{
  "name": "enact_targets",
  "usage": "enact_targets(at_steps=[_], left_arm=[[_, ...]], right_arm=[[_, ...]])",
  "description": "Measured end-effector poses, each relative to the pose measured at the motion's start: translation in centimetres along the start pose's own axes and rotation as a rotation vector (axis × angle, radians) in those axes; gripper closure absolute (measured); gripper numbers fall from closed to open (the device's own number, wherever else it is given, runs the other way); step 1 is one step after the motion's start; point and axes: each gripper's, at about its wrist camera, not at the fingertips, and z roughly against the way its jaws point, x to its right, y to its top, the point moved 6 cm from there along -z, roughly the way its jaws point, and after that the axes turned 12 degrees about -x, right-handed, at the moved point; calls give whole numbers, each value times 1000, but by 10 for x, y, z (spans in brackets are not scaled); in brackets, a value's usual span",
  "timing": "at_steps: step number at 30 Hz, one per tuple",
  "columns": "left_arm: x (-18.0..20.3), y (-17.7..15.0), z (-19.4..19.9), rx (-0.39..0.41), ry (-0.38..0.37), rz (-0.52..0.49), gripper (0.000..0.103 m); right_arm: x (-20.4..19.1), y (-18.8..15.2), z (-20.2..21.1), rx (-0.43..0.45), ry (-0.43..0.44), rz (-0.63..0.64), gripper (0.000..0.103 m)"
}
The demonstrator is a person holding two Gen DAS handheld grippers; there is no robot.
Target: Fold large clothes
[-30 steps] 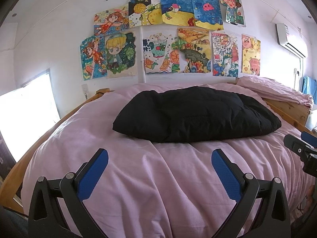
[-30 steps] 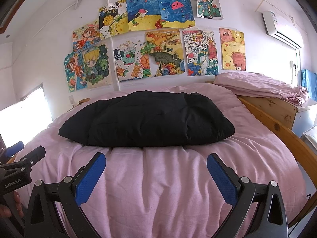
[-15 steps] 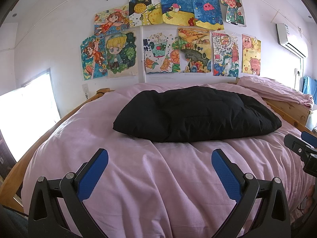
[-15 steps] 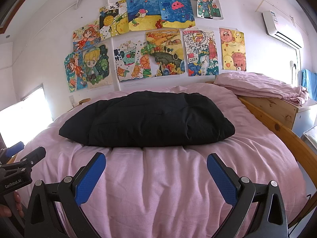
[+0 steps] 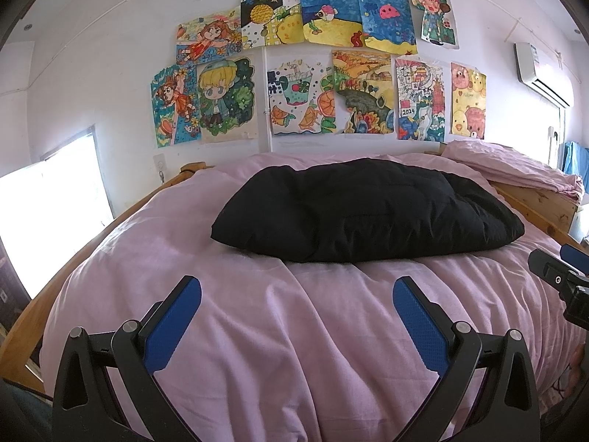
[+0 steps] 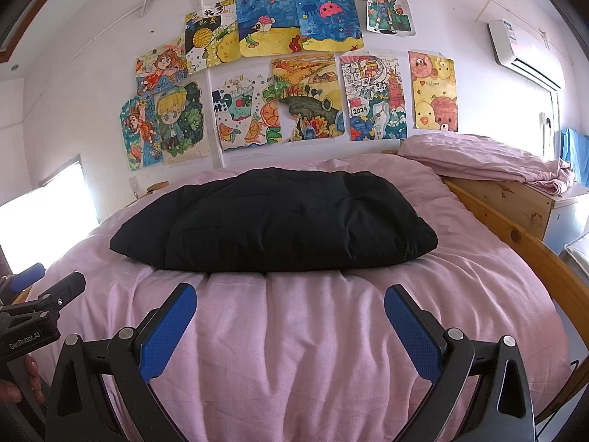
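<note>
the folded garment (image 5: 364, 213) lies in the middle of the bed (image 5: 257, 331), toward the wall of drawings (image 5: 316, 70) behind it. both grippers hang side by side over the bed's near part, left gripper (image 5: 296, 316) left of the right gripper (image 6: 289, 318). what may be folded bedding (image 6: 486, 158) sits on a wooden unit (image 6: 515, 199) at the bed's far right.
</note>
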Motion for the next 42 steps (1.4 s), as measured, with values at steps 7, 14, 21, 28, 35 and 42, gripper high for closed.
enact_targets(at_steps=[7, 14, 21, 28, 35, 42], left_arm=[[-1, 0, 0, 1, -1, -1, 1], [-3, 0, -1, 0, -1, -1, 1], [-2, 0, 0, 0, -1, -1, 1], [-10, -6, -5, -51, 90, 13, 1], [-13, -10, -6, -49, 133, -1, 1], [-9, -9, -7, -37, 130, -17, 1]], right_arm=[[0, 0, 0, 0, 1, -1, 0], [0, 0, 0, -1, 0, -1, 0], [-1, 0, 0, 0, 0, -2, 0], [-1, -1, 0, 0, 0, -1, 0], [-2, -1, -1, -1, 0, -2, 0], [-2, -1, -1, -3, 0, -1, 0]])
